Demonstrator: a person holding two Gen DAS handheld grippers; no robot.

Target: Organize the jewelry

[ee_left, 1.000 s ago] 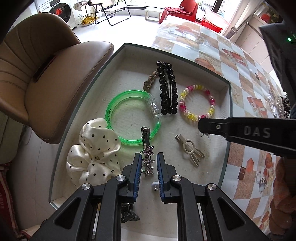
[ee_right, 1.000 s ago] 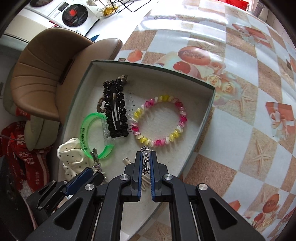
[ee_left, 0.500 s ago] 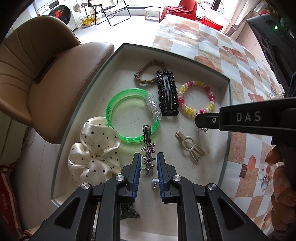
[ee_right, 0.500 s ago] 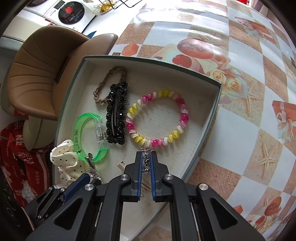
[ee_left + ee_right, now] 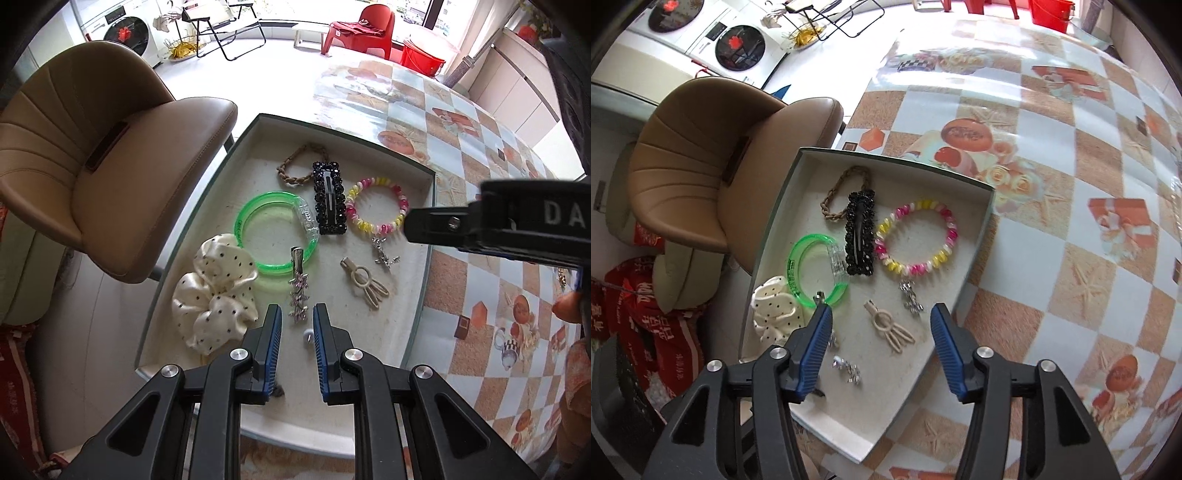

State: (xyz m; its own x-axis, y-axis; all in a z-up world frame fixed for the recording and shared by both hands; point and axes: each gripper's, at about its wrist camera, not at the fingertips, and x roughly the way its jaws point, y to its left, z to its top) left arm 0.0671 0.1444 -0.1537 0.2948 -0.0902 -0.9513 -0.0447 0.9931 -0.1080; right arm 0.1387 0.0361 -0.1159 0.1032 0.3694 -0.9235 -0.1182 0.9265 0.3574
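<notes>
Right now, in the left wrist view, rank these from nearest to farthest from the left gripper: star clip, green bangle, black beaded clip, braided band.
1. Star clip, just ahead of the left gripper.
2. Green bangle, beyond the clip, slightly left.
3. Black beaded clip, farther back, slightly right.
4. Braided band, near the tray's far wall.
</notes>
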